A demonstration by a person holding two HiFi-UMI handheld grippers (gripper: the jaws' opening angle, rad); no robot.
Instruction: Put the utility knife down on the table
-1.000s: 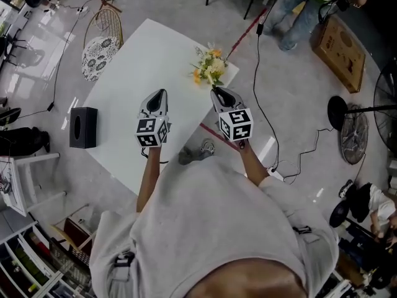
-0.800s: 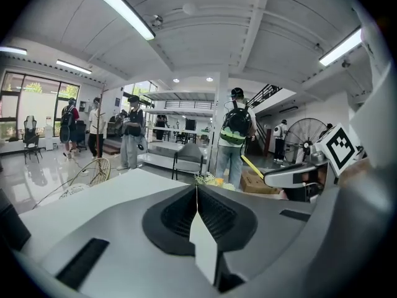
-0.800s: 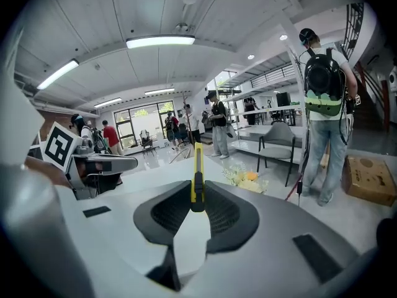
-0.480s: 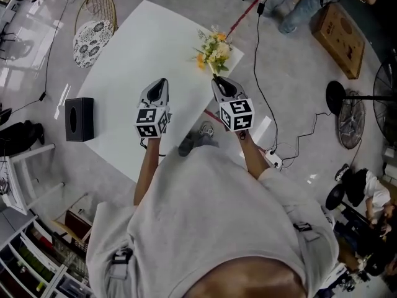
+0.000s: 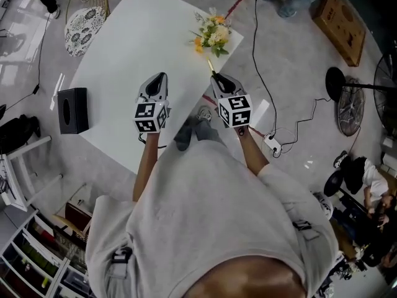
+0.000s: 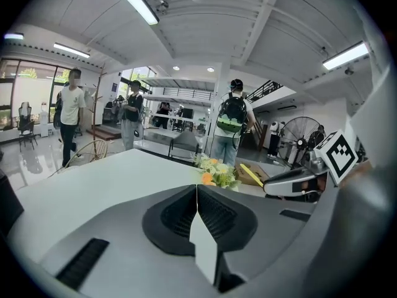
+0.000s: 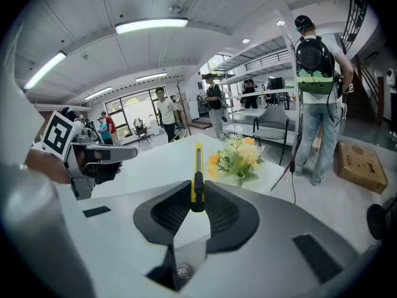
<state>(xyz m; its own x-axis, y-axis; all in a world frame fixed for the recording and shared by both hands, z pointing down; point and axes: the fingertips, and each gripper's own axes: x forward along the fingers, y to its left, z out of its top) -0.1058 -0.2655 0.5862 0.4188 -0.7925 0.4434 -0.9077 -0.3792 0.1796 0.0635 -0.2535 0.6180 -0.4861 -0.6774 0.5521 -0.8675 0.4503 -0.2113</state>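
Observation:
A yellow utility knife [image 7: 197, 166] with a black slider stands upright between the pads of my right gripper [image 7: 197, 198], which is shut on it. In the head view the knife [image 5: 211, 66] pokes out past the right gripper [image 5: 215, 76], above the right edge of the white table [image 5: 124, 48]. My left gripper [image 5: 162, 77] hovers over the table to its left. Its jaws meet [image 6: 197, 189] with nothing between them. The left gripper view also shows the right gripper [image 6: 291, 182] and the knife [image 6: 251, 174].
A yellow and white flower bunch [image 5: 211, 35] stands at the table's far right corner, just beyond the knife. A black tissue box [image 5: 73, 110] sits on the table's left corner. A wicker chair [image 5: 84, 23], floor cables, a fan [image 5: 352, 113] and people surround the table.
Both grippers have sunk a little toward the table, the knife still in the right one. The head camera has shifted, so the table and flowers sit higher in view.

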